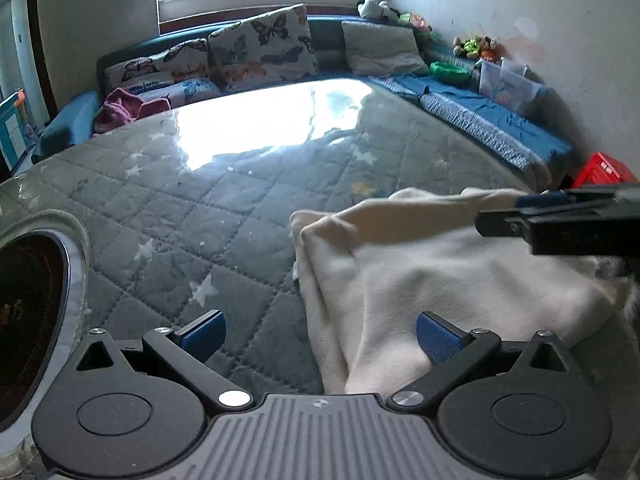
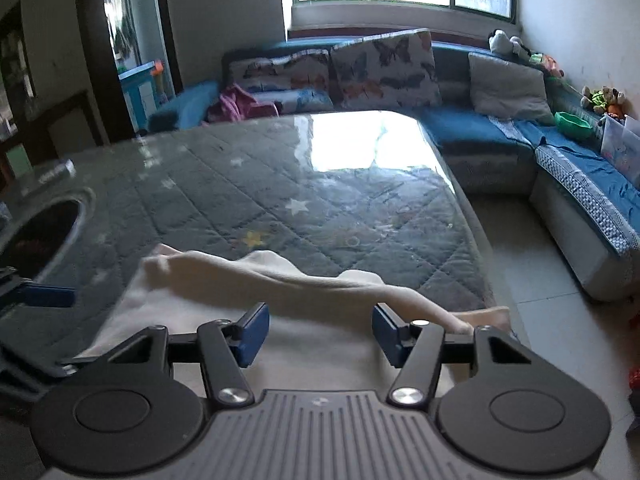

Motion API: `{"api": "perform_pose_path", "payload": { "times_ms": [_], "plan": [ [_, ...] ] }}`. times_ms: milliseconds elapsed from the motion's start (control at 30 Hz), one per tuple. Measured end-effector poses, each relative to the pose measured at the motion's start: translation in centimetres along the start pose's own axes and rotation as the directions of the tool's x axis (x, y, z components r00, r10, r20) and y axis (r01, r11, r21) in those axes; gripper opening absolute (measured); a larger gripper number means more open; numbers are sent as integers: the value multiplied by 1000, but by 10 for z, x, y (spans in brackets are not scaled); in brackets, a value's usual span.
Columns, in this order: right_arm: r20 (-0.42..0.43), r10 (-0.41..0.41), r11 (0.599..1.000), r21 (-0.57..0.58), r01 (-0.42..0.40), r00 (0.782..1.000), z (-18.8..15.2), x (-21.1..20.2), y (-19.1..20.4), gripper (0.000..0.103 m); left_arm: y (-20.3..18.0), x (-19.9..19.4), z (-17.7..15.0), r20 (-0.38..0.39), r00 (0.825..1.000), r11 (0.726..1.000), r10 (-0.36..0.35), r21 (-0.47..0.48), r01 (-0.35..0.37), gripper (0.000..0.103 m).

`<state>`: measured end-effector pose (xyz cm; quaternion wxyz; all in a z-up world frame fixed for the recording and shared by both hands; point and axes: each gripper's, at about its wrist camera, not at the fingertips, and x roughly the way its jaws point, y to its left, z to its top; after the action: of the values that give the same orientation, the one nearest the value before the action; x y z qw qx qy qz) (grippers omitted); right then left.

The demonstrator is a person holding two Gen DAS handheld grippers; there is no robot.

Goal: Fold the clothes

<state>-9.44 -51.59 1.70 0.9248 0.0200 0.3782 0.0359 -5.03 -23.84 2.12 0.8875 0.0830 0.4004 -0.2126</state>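
Observation:
A cream fleece garment (image 1: 440, 276) lies partly folded on the grey quilted star-pattern table cover (image 1: 200, 216). My left gripper (image 1: 320, 338) is open just above the garment's left edge, its right finger over the cloth, holding nothing. My right gripper (image 2: 318, 330) is open and empty over the garment (image 2: 256, 284), which has a raised ridge running across it. The right gripper also shows in the left wrist view (image 1: 540, 212) at the far right edge, over the garment's far side. The left gripper's blue finger (image 2: 48, 296) shows at the left edge of the right wrist view.
A round dark opening (image 1: 28, 312) is set in the table at the left. A blue corner sofa (image 2: 480, 128) with butterfly cushions (image 1: 260, 48), a pink cloth (image 1: 124, 108), toys and a green bowl (image 1: 450, 72) wraps the far sides. A red crate (image 1: 604, 172) stands on the right.

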Motion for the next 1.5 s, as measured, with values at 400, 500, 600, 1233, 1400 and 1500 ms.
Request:
{"api": "perform_pose_path", "payload": {
  "times_ms": [400,500,600,1233,1400,1500],
  "plan": [
    [50,-48,998,-37,50,998,-3,-11,8,78,7,-10,1,7,1000,1000,-20,-20,21,103],
    [71,-59,997,-45,62,996,-10,-25,11,85,8,-15,-2,7,1000,999,-26,-21,26,103],
    [95,-65,997,-35,68,993,-17,-38,12,91,9,-20,-6,6,999,999,-31,-22,31,103],
    [96,-144,990,22,143,985,-82,-79,47,103,17,-52,-35,7,998,998,-61,-35,61,103],
    [61,-148,988,46,145,987,-99,-85,58,103,19,-62,-44,14,999,999,-40,-35,40,103],
    [60,-159,987,40,157,985,-104,-91,68,103,20,-67,-52,13,999,998,-52,-41,52,103]
  ]
}}
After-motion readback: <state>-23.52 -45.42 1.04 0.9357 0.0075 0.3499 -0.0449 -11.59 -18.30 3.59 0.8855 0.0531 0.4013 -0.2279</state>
